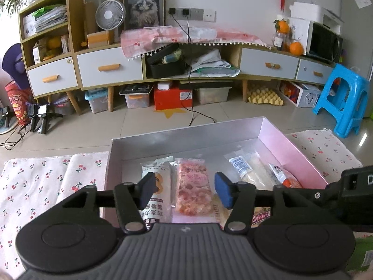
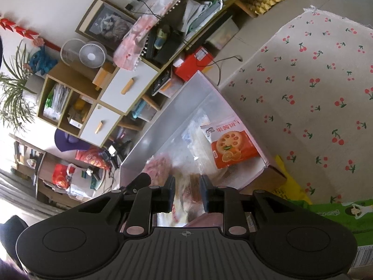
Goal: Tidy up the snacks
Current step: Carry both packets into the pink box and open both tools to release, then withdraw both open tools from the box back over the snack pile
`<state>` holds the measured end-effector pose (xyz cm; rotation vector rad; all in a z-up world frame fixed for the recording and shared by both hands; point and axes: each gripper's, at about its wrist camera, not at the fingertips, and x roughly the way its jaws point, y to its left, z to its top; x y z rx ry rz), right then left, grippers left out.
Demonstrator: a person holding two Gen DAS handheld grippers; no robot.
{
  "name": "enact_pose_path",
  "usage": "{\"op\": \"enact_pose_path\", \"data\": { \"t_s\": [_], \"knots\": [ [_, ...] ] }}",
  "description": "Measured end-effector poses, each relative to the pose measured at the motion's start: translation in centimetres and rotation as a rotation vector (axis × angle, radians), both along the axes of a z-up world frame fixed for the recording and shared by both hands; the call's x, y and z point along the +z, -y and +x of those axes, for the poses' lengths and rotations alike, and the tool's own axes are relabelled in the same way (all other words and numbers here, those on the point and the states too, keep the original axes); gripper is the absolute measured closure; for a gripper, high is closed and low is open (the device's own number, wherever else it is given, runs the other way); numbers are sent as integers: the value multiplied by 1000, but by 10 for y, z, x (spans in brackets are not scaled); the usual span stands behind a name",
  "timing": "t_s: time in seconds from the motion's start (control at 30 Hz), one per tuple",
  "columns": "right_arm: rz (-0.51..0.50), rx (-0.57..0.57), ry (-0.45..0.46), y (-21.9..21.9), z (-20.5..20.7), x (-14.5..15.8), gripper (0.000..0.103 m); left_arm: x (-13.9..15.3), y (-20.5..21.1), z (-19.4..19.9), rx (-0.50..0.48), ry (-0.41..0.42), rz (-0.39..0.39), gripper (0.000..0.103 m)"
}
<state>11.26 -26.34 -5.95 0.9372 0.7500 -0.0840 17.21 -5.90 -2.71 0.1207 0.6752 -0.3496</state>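
An open box (image 1: 186, 133) with pale pink walls stands on a cherry-print cloth (image 1: 46, 182) and holds several snack packets. A pink snack pack (image 1: 193, 186) lies flat in it beside a white packet (image 1: 160, 165). My left gripper (image 1: 185, 191) hovers over the pink pack, open, its pads clear of it. An orange packet (image 2: 230, 147) and a clear one (image 1: 251, 168) lie at the box's right side. Low over the box's (image 2: 163, 121) near end, my right gripper (image 2: 188, 193) has its narrow jaws around a clear-wrapped brownish snack packet (image 2: 193, 190).
A green package (image 2: 338, 212) and a yellow bag (image 2: 286, 186) lie on the cloth right of the box. Beyond the cloth are tiled floor, a long low cabinet (image 1: 109, 67) with storage bins under it, and a blue stool (image 1: 345, 98).
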Motion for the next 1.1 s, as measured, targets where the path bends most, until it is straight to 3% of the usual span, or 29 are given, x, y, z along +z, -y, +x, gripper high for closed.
{"op": "enact_pose_path", "data": {
  "t_s": [0.33, 0.57, 0.67, 0.73, 1.1],
  "knots": [
    [8, -5, 16, 4, -5, 7, 57, 5, -4, -4, 1, -6, 1, 33],
    [-16, 18, 32, 6, -13, 21, 48, 13, -14, -18, 31, -21, -9, 23],
    [-43, 39, 42, 5, -18, 29, 44, 16, -17, -25, 39, -34, -17, 21],
    [-64, 55, 48, 4, -23, 36, 36, 18, -18, -31, 42, -41, -13, 19],
    [-201, 132, 66, 10, -57, 65, 21, 31, -29, -60, 44, -83, 4, 5]
  ]
}}
